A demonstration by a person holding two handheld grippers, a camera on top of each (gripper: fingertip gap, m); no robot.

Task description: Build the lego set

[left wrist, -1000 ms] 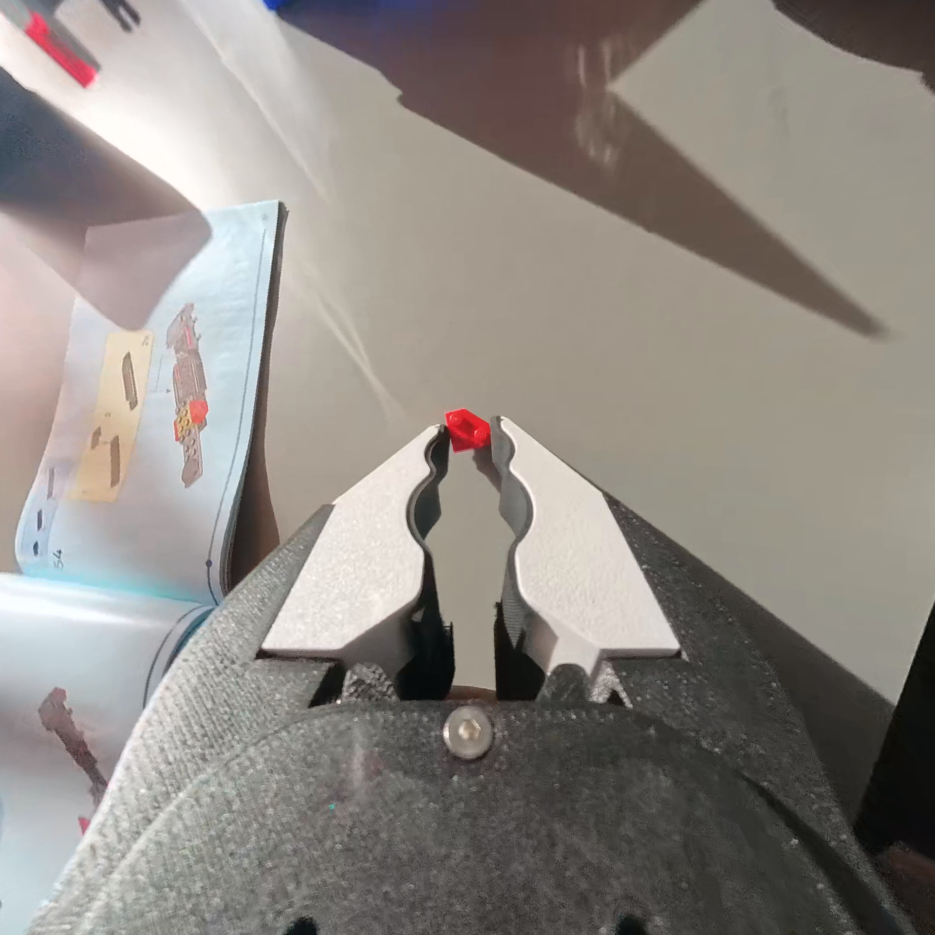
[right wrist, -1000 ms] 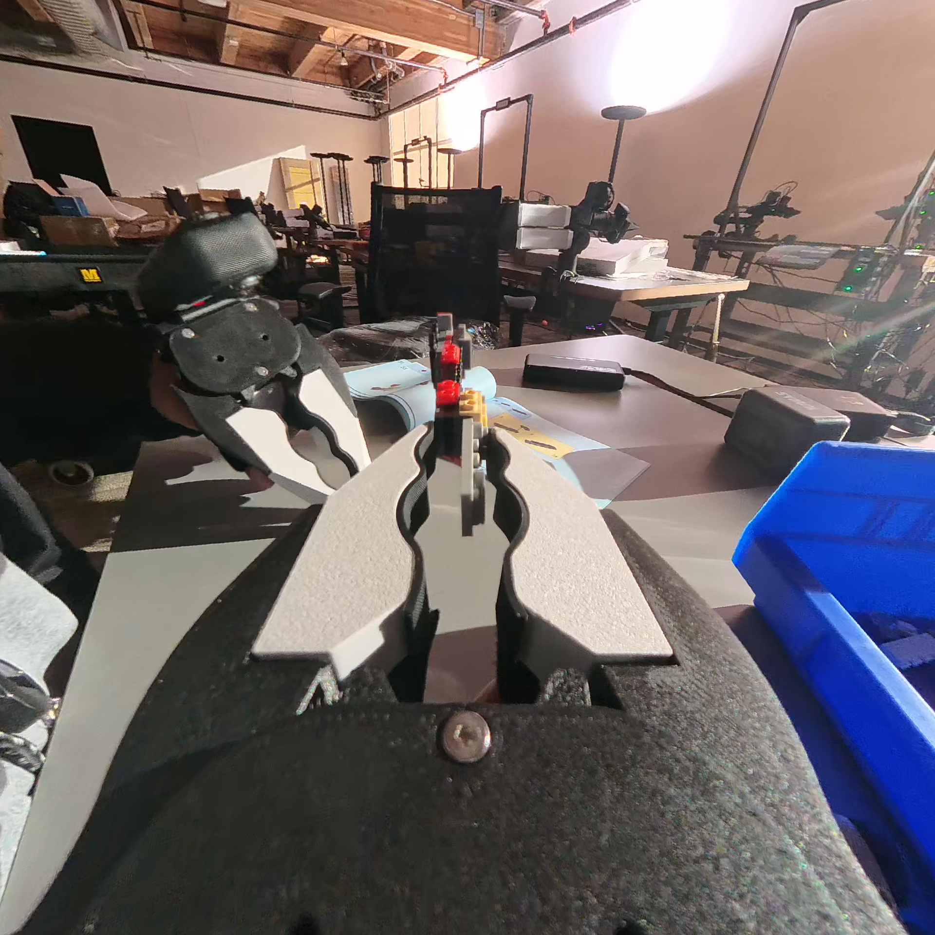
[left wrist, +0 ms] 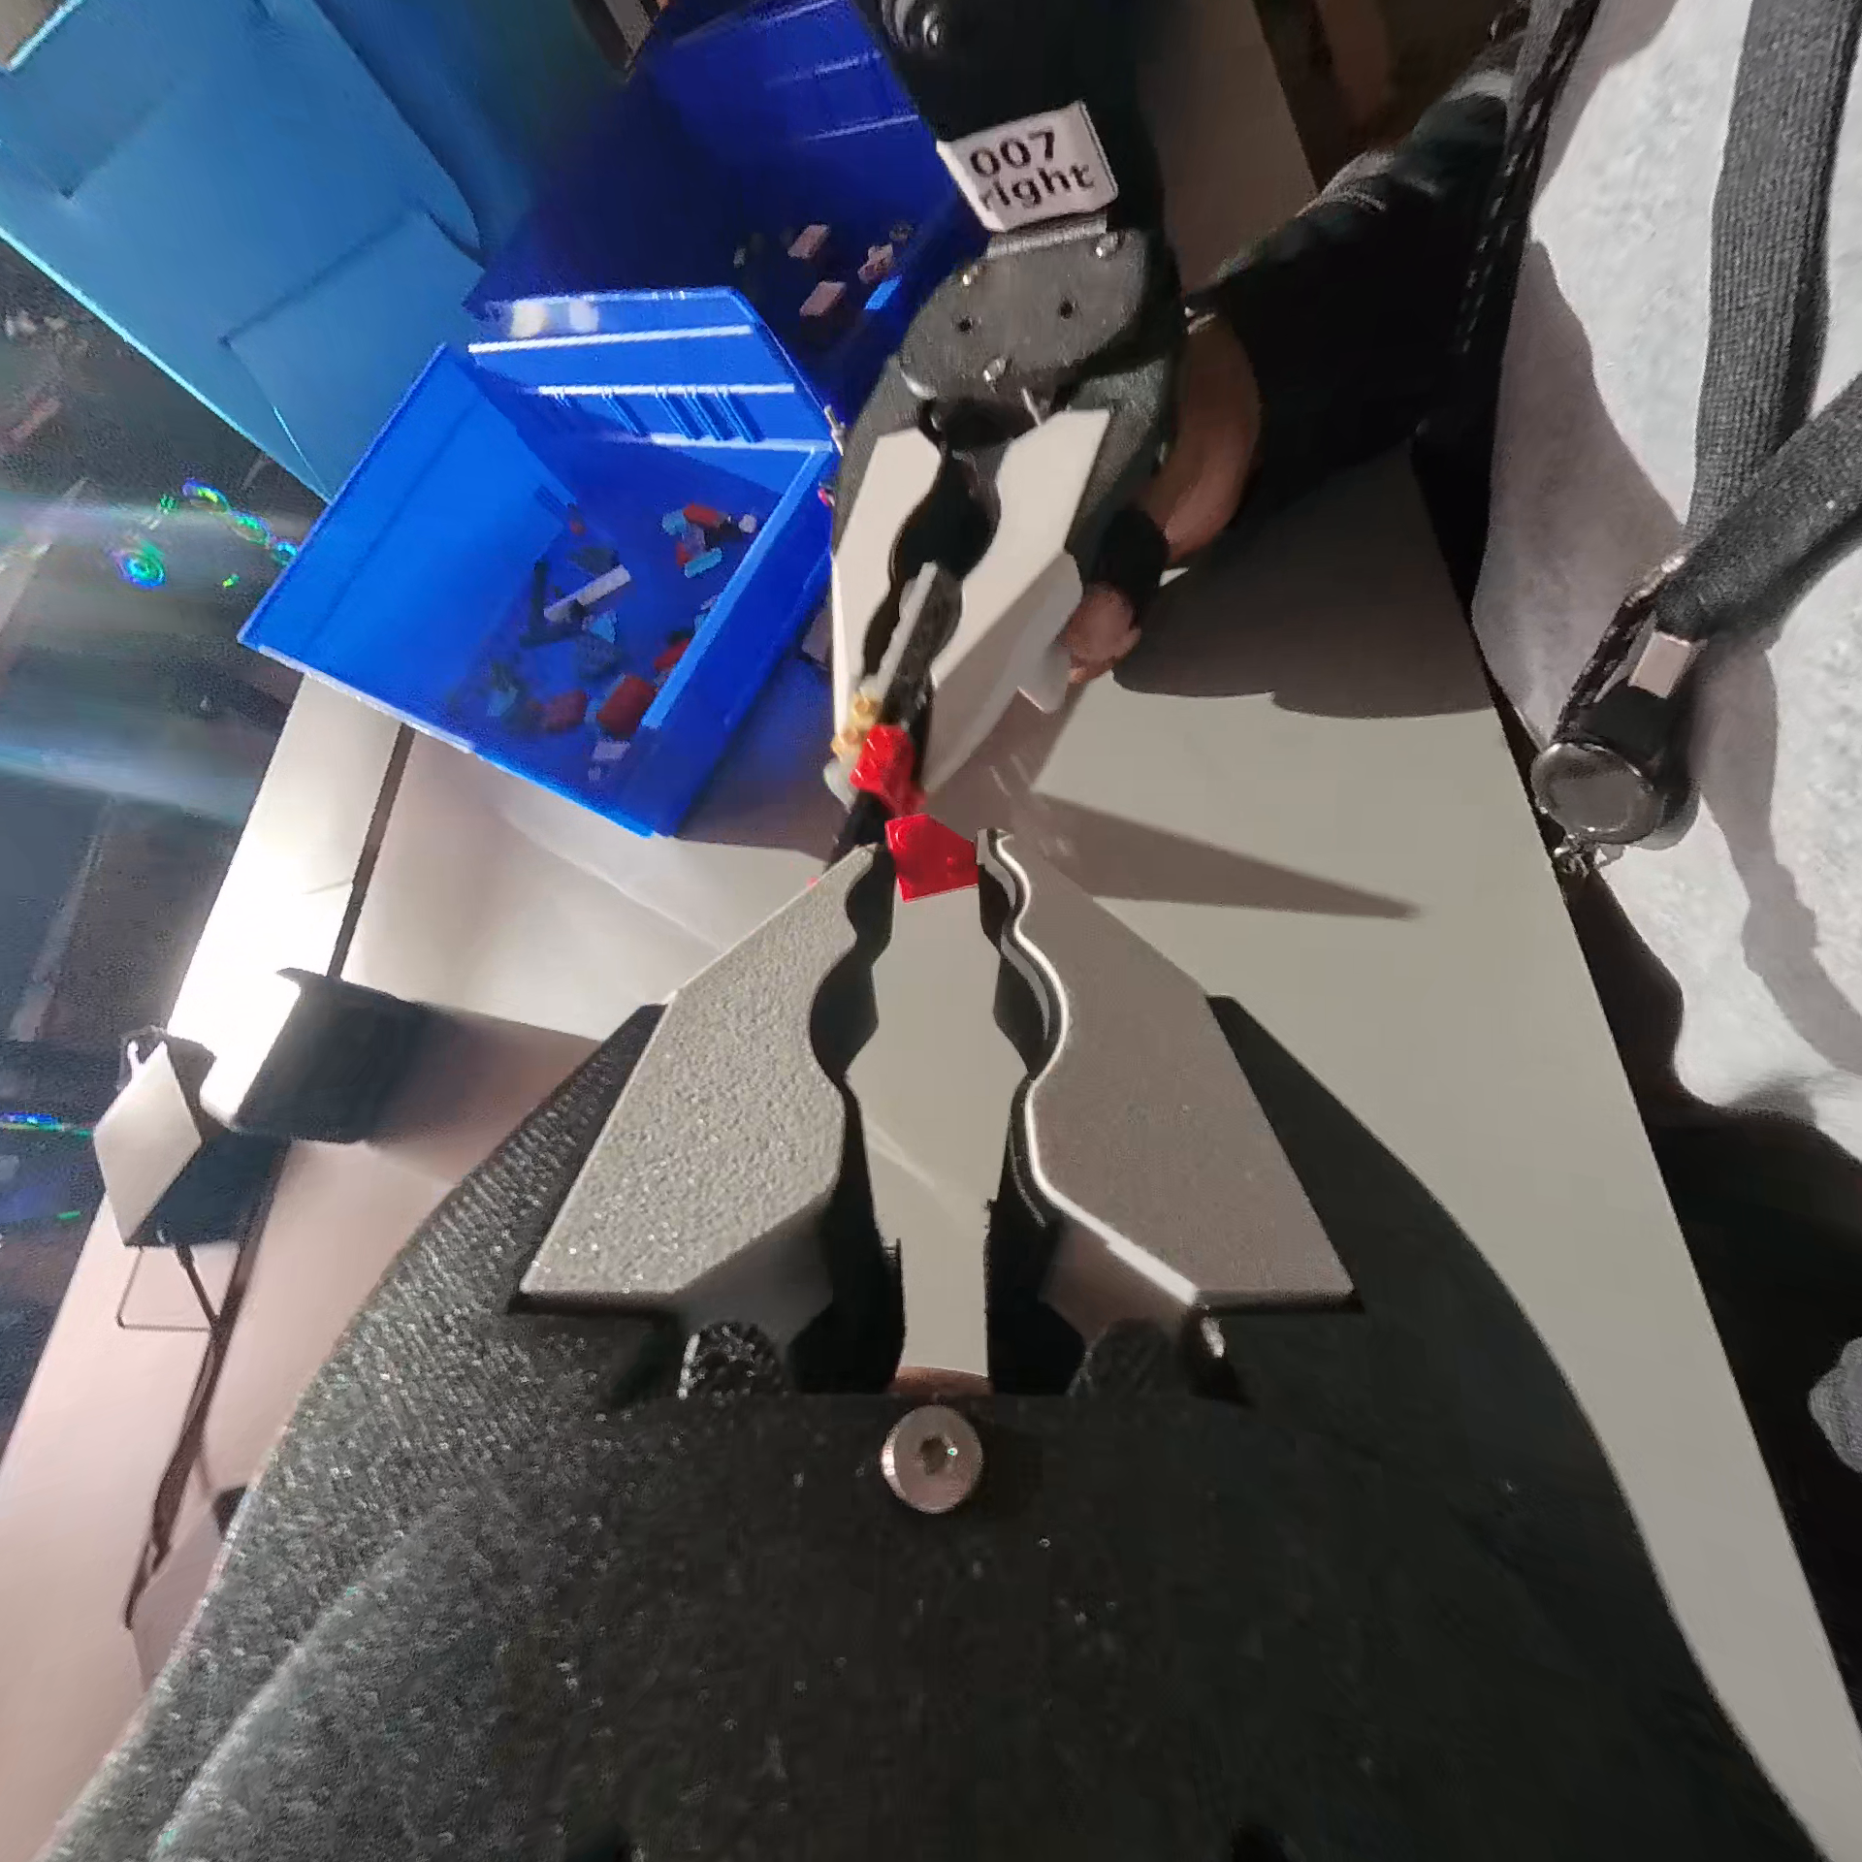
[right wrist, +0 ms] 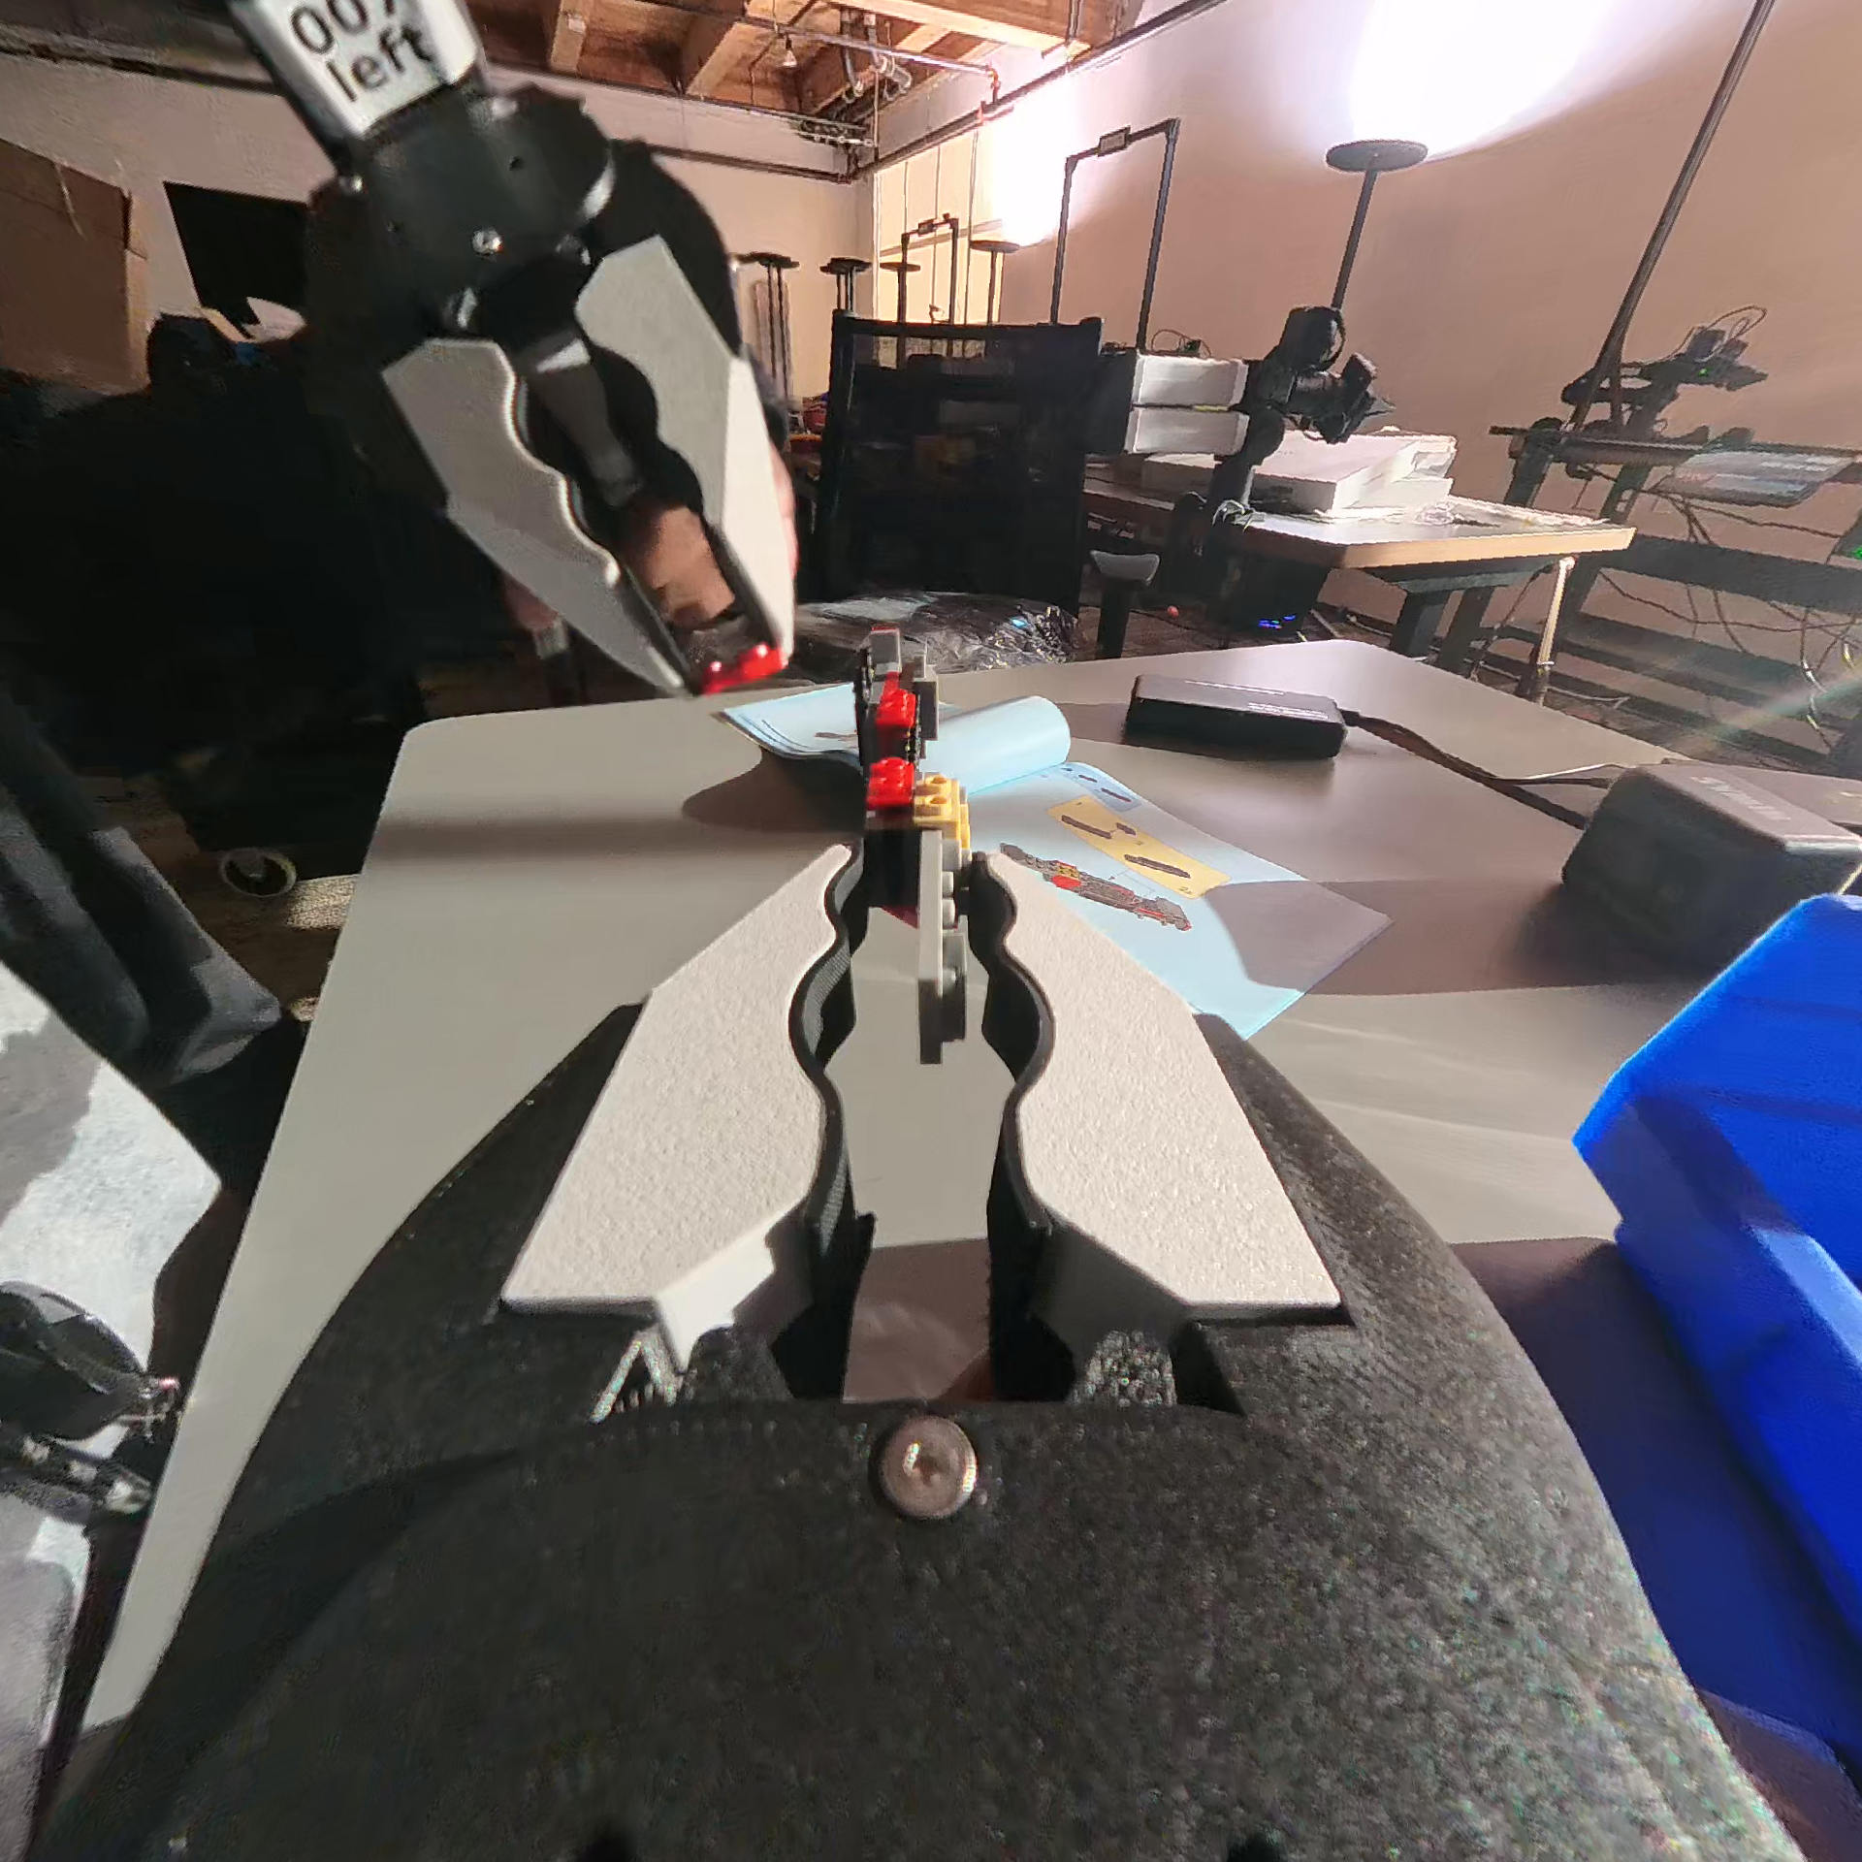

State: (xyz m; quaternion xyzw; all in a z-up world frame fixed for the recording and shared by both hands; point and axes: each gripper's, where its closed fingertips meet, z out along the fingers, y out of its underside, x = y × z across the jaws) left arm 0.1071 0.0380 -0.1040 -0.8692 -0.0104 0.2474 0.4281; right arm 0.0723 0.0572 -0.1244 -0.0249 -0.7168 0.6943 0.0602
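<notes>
Here, left hand-held gripper (left wrist: 932, 856) pinches glossy red brick (left wrist: 932, 856).

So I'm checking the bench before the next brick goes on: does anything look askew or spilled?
Nothing spilled. The instruction booklet has one page curled up rather than lying flat; loose bricks stay inside the blue bin.

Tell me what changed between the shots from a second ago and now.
The left claw, carrying the small red piece, swung away from the instruction booklet and up toward the right claw, so the piece now sits close to the far end of the partly built lego model. Unchanged: both claws stay shut on their loads, and the blue bin and booklet stay put.
</notes>
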